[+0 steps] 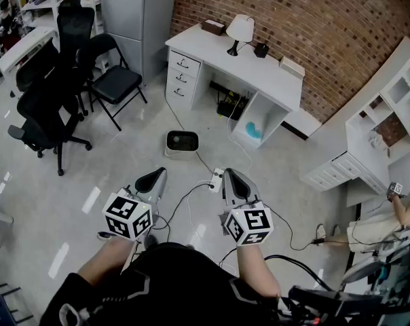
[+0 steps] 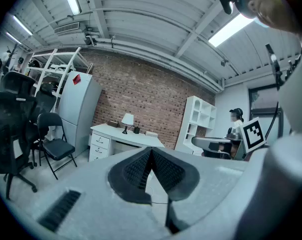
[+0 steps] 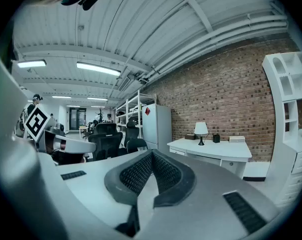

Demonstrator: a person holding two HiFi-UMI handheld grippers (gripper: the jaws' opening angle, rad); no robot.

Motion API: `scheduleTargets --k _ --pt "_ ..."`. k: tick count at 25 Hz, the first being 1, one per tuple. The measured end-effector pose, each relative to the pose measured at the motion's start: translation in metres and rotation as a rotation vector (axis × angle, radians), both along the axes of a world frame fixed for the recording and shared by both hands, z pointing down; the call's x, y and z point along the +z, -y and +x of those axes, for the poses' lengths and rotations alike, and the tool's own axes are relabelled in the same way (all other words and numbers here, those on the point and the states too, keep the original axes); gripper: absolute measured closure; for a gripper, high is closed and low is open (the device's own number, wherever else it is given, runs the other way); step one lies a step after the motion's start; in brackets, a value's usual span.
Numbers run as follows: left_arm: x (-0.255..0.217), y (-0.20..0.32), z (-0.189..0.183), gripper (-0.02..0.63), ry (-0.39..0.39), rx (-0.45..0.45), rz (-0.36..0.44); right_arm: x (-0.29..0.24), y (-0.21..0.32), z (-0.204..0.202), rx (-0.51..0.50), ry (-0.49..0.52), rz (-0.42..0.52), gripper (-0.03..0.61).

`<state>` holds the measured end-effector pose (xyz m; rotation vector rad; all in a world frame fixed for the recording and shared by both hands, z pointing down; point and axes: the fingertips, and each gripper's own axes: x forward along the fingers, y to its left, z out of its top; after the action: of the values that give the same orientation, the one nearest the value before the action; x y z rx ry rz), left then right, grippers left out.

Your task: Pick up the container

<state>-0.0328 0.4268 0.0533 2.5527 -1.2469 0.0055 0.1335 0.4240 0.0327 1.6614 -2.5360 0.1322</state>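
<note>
The container (image 1: 182, 142), a small square tub with a pale rim and dark inside, sits on the grey floor in front of the white desk (image 1: 273, 73). My left gripper (image 1: 155, 177) and right gripper (image 1: 231, 176) are held side by side well short of it, both pointing toward it. Each is shut with nothing between its pads. In the left gripper view the left gripper's ribbed pads (image 2: 136, 170) meet at a point, and the container is hidden. The right gripper view shows the right gripper's pads (image 3: 138, 173) pressed together the same way.
A lamp (image 1: 240, 30) and small boxes stand on the desk. Black office chairs (image 1: 45, 114) and a folding chair (image 1: 117, 80) are at the left. Cables and a power strip (image 1: 216, 179) lie on the floor between the grippers. White shelving (image 1: 395, 107) is at the right.
</note>
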Motion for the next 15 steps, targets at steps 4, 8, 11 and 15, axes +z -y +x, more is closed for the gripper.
scheduleTargets --k 4,8,11,15 --pt "-0.002 0.0004 0.0008 0.604 0.008 -0.001 0.012 0.0019 0.0005 0.0009 -0.001 0.0 -0.005 0.572" --pt "-0.0023 0.0018 -0.0026 0.604 0.0 -0.005 0.007 0.0005 0.0017 -0.002 -0.002 0.0 -0.003 0.572" --pt "-0.0015 0.0019 -0.004 0.604 -0.006 -0.008 0.003 0.0005 0.0017 -0.0025 0.001 0.0 -0.001 0.572" --pt "-0.0005 0.0042 -0.0068 0.604 0.001 -0.012 0.016 0.0027 0.0038 -0.0047 0.005 0.015 -0.006 0.572"
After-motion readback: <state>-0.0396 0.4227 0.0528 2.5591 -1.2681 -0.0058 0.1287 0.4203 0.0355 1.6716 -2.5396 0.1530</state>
